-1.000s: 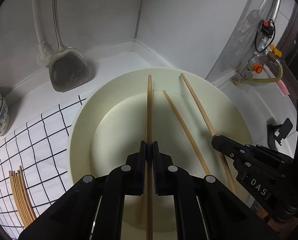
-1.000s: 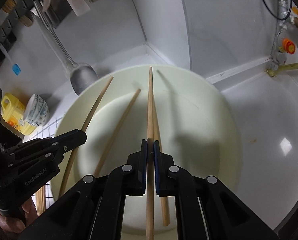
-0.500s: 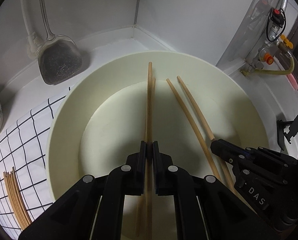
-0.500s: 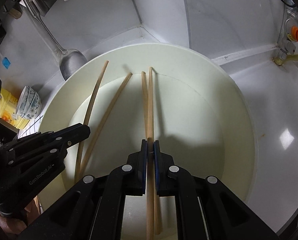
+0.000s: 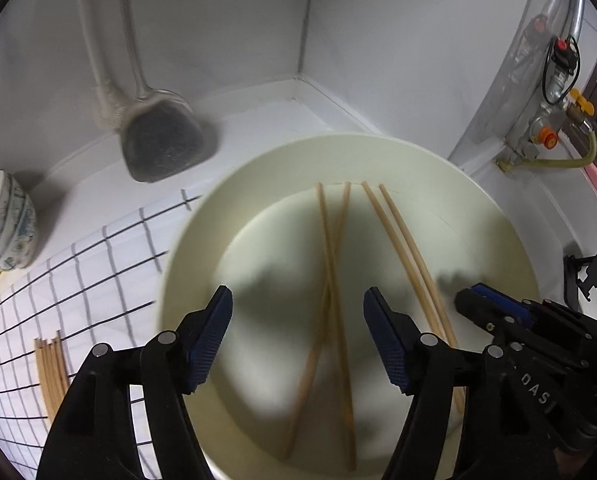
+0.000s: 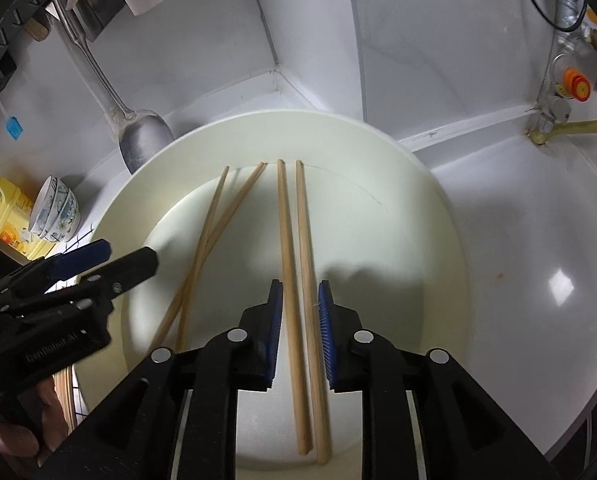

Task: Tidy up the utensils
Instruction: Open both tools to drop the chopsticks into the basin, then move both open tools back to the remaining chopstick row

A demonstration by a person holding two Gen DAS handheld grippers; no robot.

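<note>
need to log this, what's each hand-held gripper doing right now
Left hand-held gripper: open, holding nothing.
Right hand-held gripper: open, straddling two chopsticks, not gripping them.

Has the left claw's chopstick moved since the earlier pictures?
Yes. The left claw has opened and the chopstick now lies in the basin, crossing another.

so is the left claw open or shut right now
Open: the left claw has its blue pads spread wide, with crossed chopsticks lying loose in the basin between them.
</note>
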